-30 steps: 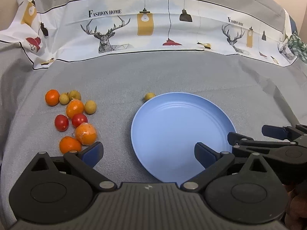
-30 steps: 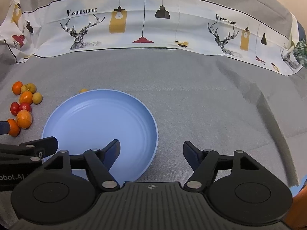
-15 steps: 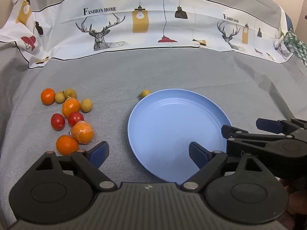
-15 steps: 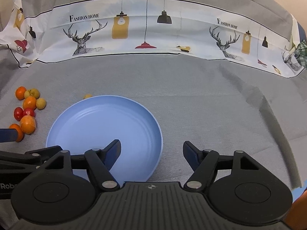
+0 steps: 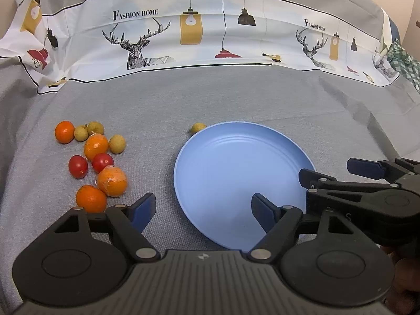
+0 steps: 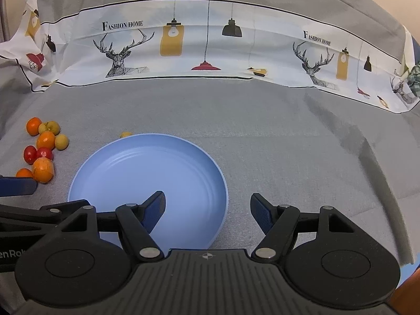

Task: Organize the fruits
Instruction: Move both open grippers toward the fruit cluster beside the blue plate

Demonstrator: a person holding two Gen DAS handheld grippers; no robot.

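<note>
Both grippers spread wide, nothing held. Left gripper (image 5: pixel 203 211) hangs over the near-left rim of the plate (image 5: pixel 236 157); right gripper (image 6: pixel 207 207) over its near-right rim. Fruit pile (image 5: pixel 97 157) sits on the cloth (image 5: pixel 236 97) well left of the plate (oranges, two tomatoes, small yellow ones). One stray yellow fruit (image 5: pixel 197 128) touches the plate's far rim.

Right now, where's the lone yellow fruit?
In the left wrist view, the lone yellow fruit sits on the grey cloth at the blue plate's far-left rim.
</note>
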